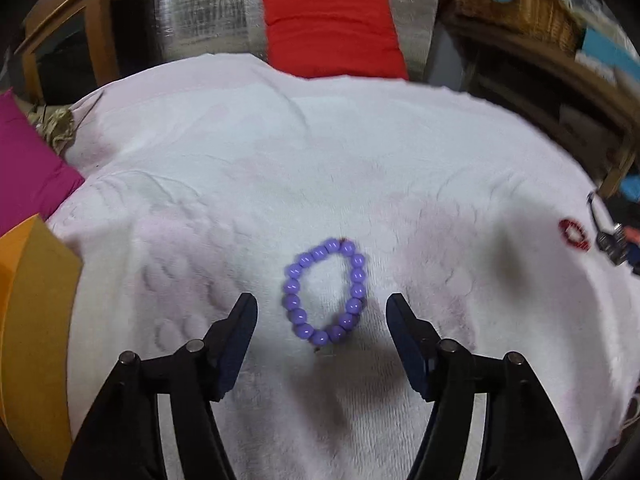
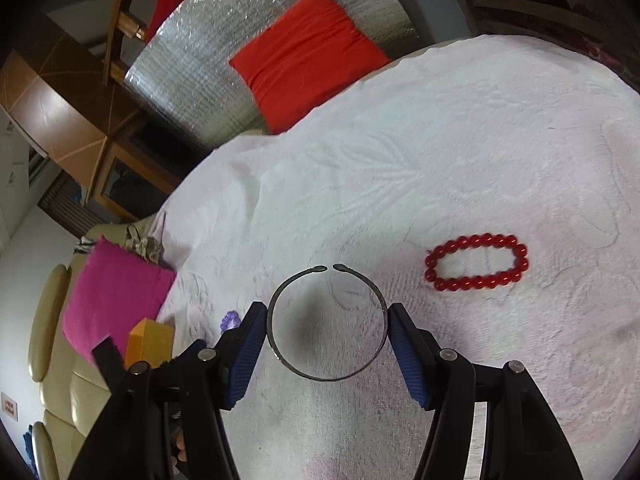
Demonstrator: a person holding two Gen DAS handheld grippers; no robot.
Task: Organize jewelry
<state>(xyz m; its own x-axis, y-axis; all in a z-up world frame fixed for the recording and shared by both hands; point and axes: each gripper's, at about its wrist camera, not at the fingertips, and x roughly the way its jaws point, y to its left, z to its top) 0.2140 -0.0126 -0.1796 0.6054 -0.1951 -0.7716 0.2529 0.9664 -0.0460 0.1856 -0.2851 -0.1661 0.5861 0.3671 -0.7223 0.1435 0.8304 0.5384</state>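
Observation:
A purple bead bracelet (image 1: 325, 290) lies flat on the white towel (image 1: 280, 168). My left gripper (image 1: 322, 312) is open, its fingers either side of the bracelet's near half, just above the cloth. My right gripper (image 2: 327, 316) is shut on a dark metal open bangle (image 2: 327, 324), holding it by its two sides a little above the towel (image 2: 440, 140). A red bead bracelet (image 2: 477, 257) lies flat to the right of the bangle; it also shows far right in the left wrist view (image 1: 575, 234). The purple bracelet peeks out in the right wrist view (image 2: 231, 319).
An orange box (image 1: 36, 320) stands at the towel's left edge, also seen in the right wrist view (image 2: 150, 340). A magenta cushion (image 2: 114, 300) lies to the left, a red cushion (image 1: 334, 32) at the back. A wicker basket (image 1: 516, 0) sits back right.

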